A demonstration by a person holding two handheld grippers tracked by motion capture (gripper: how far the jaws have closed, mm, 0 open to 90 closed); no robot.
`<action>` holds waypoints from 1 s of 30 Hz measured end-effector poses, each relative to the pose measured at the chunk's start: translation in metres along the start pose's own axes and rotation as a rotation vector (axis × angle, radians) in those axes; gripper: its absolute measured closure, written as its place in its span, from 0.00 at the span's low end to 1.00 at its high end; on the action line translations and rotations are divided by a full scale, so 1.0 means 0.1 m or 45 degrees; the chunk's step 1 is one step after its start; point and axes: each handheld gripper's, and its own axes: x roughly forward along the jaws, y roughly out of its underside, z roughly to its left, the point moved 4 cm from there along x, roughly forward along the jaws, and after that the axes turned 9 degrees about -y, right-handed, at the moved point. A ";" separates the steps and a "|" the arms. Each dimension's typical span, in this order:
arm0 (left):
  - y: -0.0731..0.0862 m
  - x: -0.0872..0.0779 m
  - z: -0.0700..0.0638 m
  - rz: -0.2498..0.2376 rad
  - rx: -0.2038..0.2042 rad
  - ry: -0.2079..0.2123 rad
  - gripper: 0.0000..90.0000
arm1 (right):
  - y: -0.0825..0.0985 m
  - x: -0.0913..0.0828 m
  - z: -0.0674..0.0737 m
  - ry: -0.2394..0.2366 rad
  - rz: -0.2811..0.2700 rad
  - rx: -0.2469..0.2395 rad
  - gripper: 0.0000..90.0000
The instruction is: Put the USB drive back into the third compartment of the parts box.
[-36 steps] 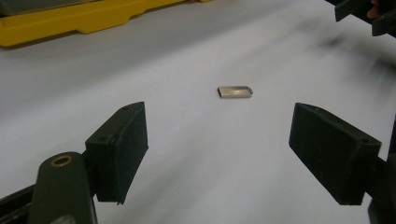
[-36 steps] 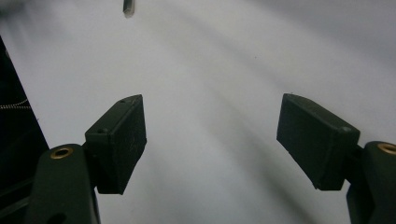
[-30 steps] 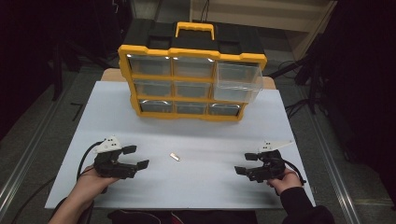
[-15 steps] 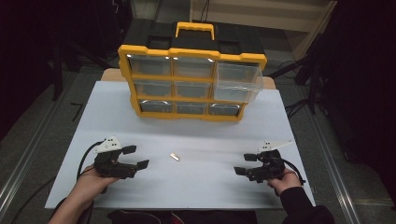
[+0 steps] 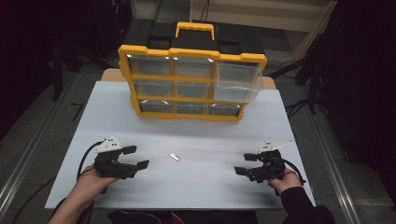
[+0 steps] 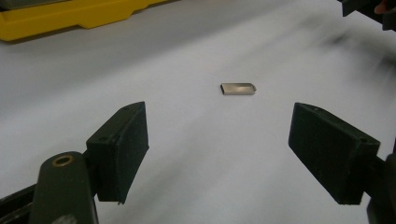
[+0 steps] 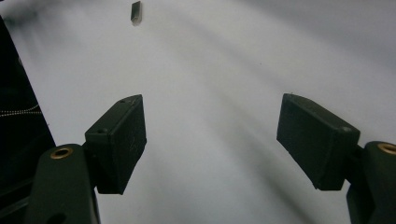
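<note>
A small silver metal piece [image 5: 174,157] lies flat on the white tabletop [image 5: 201,140] between the two hands. My left gripper [image 5: 137,157] rests at the front left, open, jaws pointing right toward the piece. In the left gripper view the piece [image 6: 237,88] sits ahead of the wide-apart jaws, with nothing between them. My right gripper [image 5: 245,164] rests at the front right, open and empty, jaws pointing left. In the right gripper view the piece [image 7: 136,11] is far off at the top left.
A yellow and black organizer case [image 5: 191,81] with clear drawers stands upright at the back of the table; its upper right drawer [image 5: 236,83] is pulled out. Its yellow base [image 6: 70,16] edges the left gripper view. Dark floor surrounds the table.
</note>
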 end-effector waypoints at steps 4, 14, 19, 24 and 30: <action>0.00 0.00 0.00 0.000 0.000 0.003 0.23 | -0.01 0.00 0.00 -0.011 -0.012 0.007 0.24; 0.00 0.00 0.00 -0.001 0.000 0.004 0.23 | -0.04 0.00 0.01 -0.050 -0.038 0.020 0.24; 0.00 0.00 0.00 0.000 0.001 0.004 0.23 | -0.13 0.02 0.05 -0.041 -0.080 0.038 0.24; 0.00 0.00 0.00 -0.001 0.001 0.002 0.23 | -0.23 0.10 0.07 -0.037 -0.046 0.020 0.24; 0.00 0.00 0.01 0.001 0.001 0.001 0.23 | -0.31 0.17 0.11 -0.067 -0.020 -0.025 0.24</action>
